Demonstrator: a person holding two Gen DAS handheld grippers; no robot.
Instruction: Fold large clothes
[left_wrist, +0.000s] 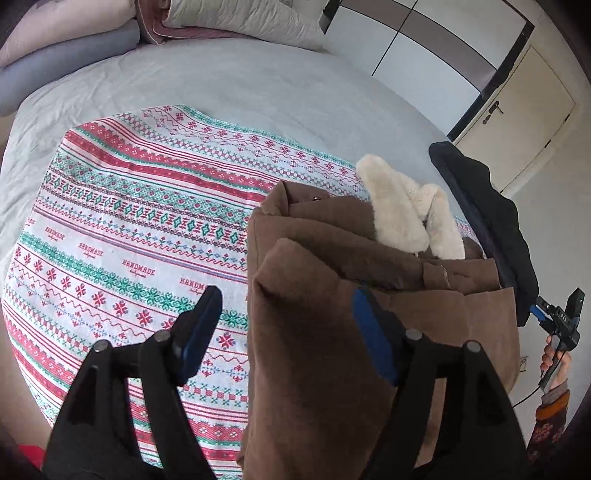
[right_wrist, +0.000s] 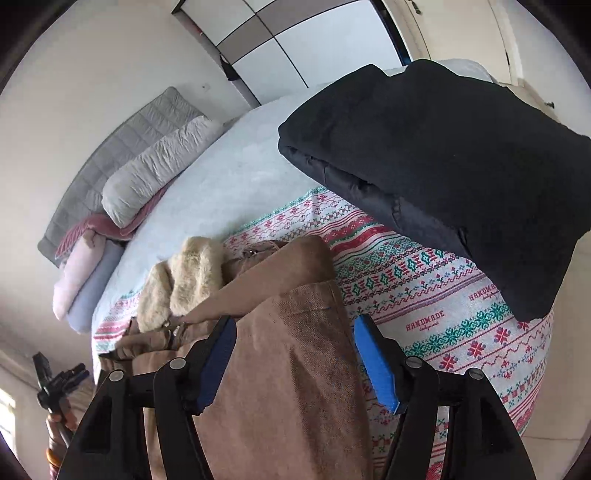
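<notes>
Two grippers hang spread over the bed (left_wrist: 229, 74), neither pinching anything: the left gripper (left_wrist: 286, 332) straddles the left edge of the brown coat (left_wrist: 314, 369), the right gripper (right_wrist: 295, 360) sits over its folded body. The coat lies half-folded on the patterned blanket (left_wrist: 122, 229), fur collar (left_wrist: 399, 210) at the far end; a folded black garment (right_wrist: 461, 166) rests beside it. Probably another fold remains, though the coat's near hem is out of view. Pinch both layers near the edge, lift together, and keep the edges aligned.
</notes>
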